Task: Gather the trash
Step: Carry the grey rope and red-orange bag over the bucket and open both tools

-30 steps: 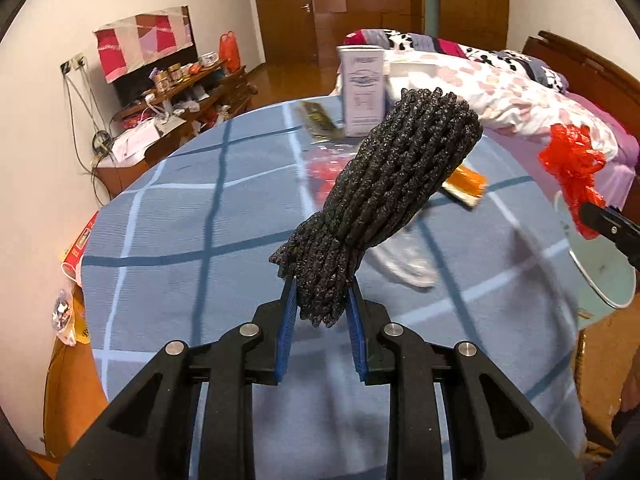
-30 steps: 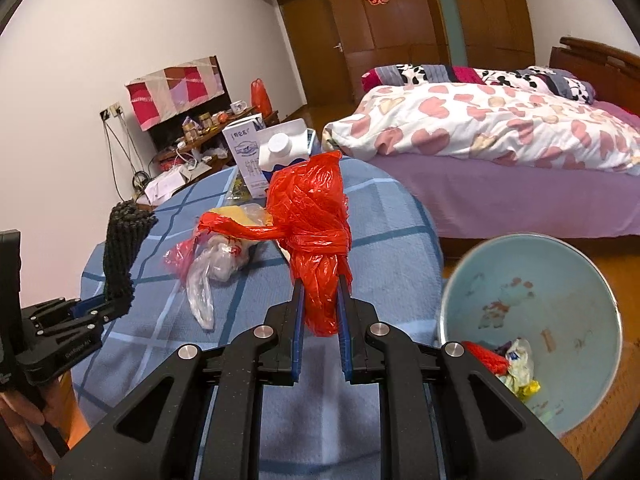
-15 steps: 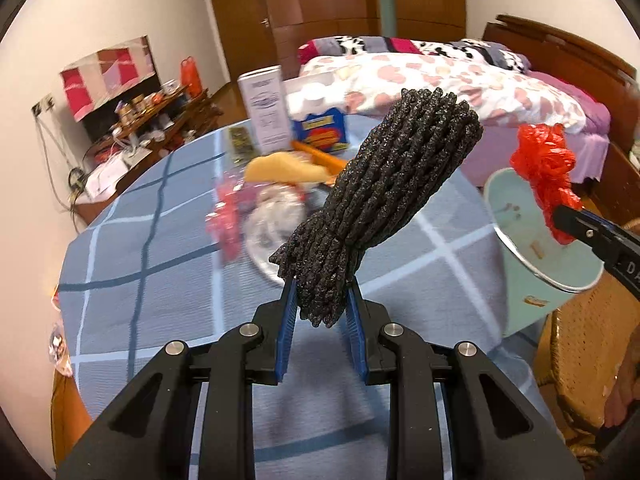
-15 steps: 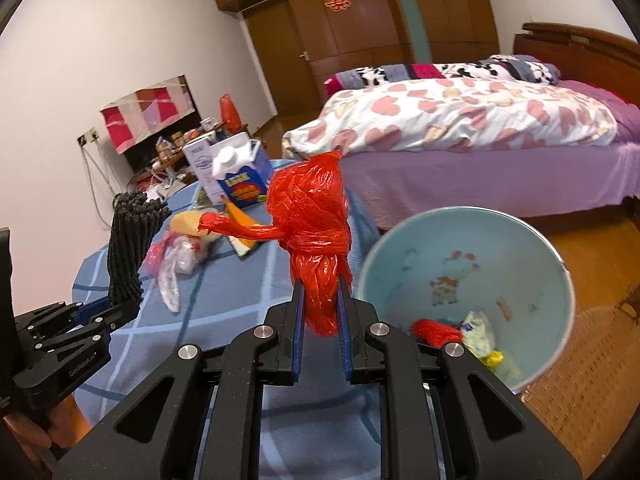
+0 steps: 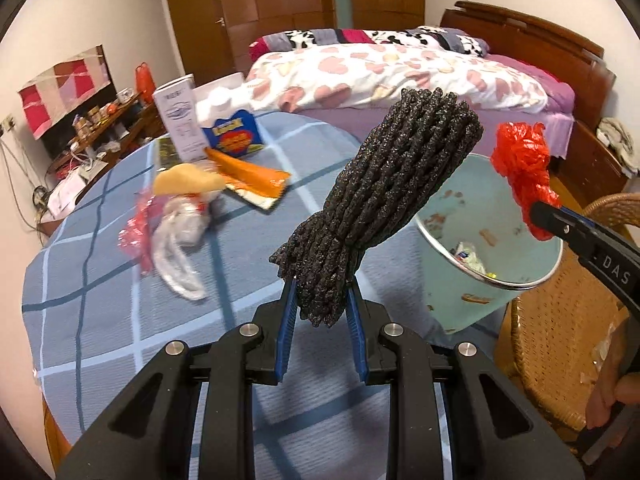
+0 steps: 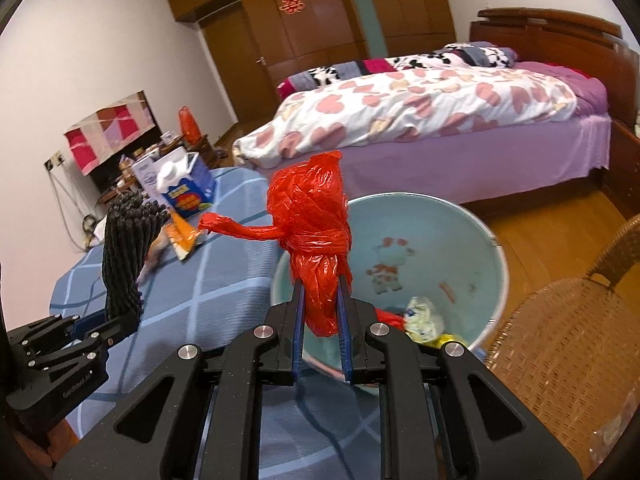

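**Both grippers loaded beside the bin**

The left gripper (image 5: pixel 322 304) clamps a black foam net (image 5: pixel 384 192) above the table (image 5: pixel 120 300). The right gripper (image 6: pixel 322 312) pinches a knotted red bag (image 6: pixel 316 232) over the pale-blue bin (image 6: pixel 460 240). Only the right view shows the bin's litter fully.

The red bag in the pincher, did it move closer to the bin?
Yes. The red plastic bag, pinched in the right gripper, has travelled from over the blue table toward the light blue bin, and now sits in front of its opening.
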The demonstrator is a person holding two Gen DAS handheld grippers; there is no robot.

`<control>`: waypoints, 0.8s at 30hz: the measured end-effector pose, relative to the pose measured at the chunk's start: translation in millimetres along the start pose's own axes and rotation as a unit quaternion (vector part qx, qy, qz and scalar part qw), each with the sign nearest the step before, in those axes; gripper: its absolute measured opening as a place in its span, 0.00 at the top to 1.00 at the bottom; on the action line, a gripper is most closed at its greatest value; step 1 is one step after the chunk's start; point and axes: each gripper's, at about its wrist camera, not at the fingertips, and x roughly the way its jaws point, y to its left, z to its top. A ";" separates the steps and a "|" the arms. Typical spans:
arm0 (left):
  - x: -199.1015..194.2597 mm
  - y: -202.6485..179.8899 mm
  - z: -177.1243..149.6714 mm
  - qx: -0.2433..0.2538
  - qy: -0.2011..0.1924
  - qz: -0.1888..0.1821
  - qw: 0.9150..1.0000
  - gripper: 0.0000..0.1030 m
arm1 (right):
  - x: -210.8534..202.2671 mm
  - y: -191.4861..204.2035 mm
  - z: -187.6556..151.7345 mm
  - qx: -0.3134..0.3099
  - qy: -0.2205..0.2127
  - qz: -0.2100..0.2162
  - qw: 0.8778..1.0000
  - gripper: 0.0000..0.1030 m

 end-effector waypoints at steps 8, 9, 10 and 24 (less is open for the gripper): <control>9.8 -40.3 12.5 0.028 0.007 -0.026 0.999 0.76 | -0.5 -29.2 6.2 0.028 -0.008 -0.029 0.999 0.85; 11.9 -45.3 14.6 0.030 0.008 -0.028 0.999 0.76 | -1.1 -31.3 6.2 0.029 -0.009 -0.032 0.999 0.85; 14.3 -51.2 16.9 0.033 0.010 -0.032 0.999 0.76 | -1.0 -34.1 6.9 0.033 -0.009 -0.035 0.999 0.85; 40.6 -104.0 40.2 0.064 0.023 -0.038 0.997 0.76 | 14.3 -74.5 4.3 0.078 0.012 -0.080 0.994 0.85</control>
